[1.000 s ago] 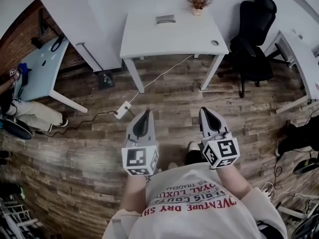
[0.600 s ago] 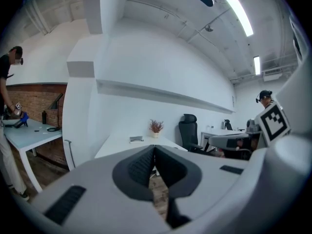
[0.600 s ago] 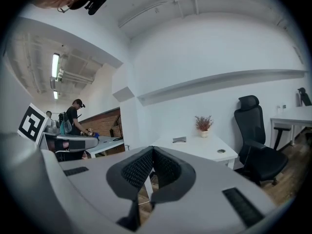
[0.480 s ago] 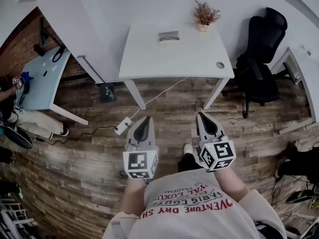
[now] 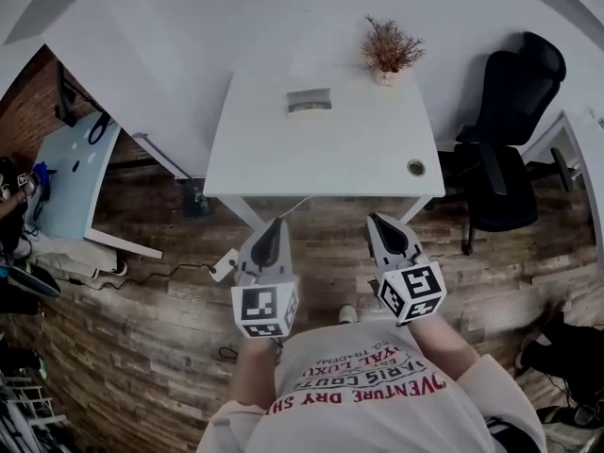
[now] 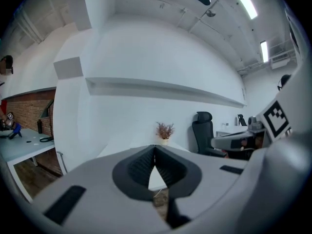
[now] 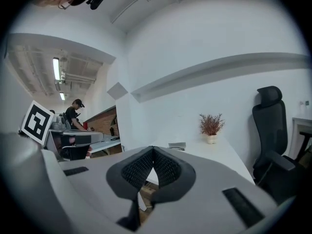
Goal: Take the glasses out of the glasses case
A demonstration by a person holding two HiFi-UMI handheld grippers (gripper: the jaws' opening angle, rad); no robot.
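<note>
**A:** Any writing you can read?

**B:** Only on the person's shirt (image 5: 363,385). It has red print, upside down from the head view. "VENTURE DRY" is clear and "LUXU" sits near it; the rest is folded away or too small. The marker cubes (image 5: 265,308) carry black-and-white squares, no letters.

**A:** Where's the glasses case?

**B:** The glasses case (image 5: 310,100) lies flat on the white bench (image 5: 321,163), about midway across its far half. It's small and grey. I can't tell whether the lid is up, and no glasses show.

**A:** And the claws?

**B:** Both hang short of the bench's near edge, over the floor (image 5: 142,328), well apart from the case. The left claw (image 6: 155,150) has its pads pressed together with nothing between them. The right claw (image 7: 153,151) is likewise closed and empty.

**A:** Anything hard to make out?

**B:** In the left gripper view I can't pick out the case. Only the potted dry plant (image 5: 389,50), at the bench's far edge, shows over the claw's body.

**A:** The room?

**B:** The floor is wood plank, with a white cable and power strip (image 5: 225,265) by the bench's near left leg. There's a round grommet (image 5: 416,167) at its near right corner and a black office chair (image 5: 505,159) to its right. A pale blue desk (image 5: 66,168) and a brick wall (image 5: 24,92) are to its left, and a white wall (image 5: 236,8) stands behind.
</note>
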